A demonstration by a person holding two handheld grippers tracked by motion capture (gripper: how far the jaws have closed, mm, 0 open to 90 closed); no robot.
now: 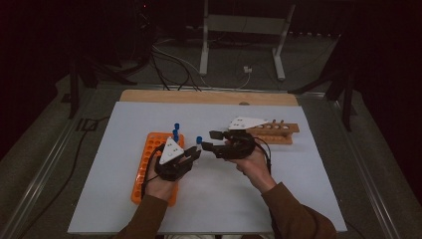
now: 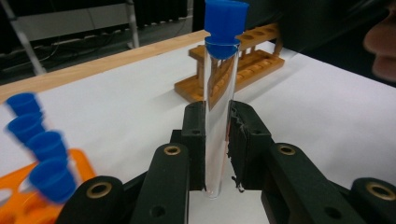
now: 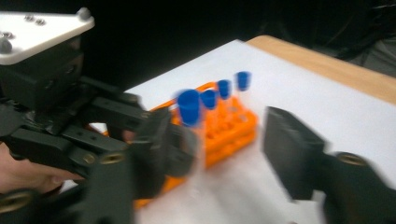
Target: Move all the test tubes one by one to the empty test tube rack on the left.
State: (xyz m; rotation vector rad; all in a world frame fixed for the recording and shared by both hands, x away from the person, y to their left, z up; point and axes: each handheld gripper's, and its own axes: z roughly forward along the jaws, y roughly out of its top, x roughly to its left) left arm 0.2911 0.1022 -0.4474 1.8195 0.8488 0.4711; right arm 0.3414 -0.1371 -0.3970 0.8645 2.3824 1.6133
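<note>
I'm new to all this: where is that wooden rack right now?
In the high view, the wooden rack lies on the white table, right of centre, just behind the right hand-held gripper and opposite the orange rack.

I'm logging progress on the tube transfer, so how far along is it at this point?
Early. Done: one blue-capped test tube is out of the orange rack. In hand: the left gripper clamps it upright, while the right gripper stands open beside it. Left: the holes seen in the wooden rack look empty, and three capped tubes stand in the orange rack.
</note>
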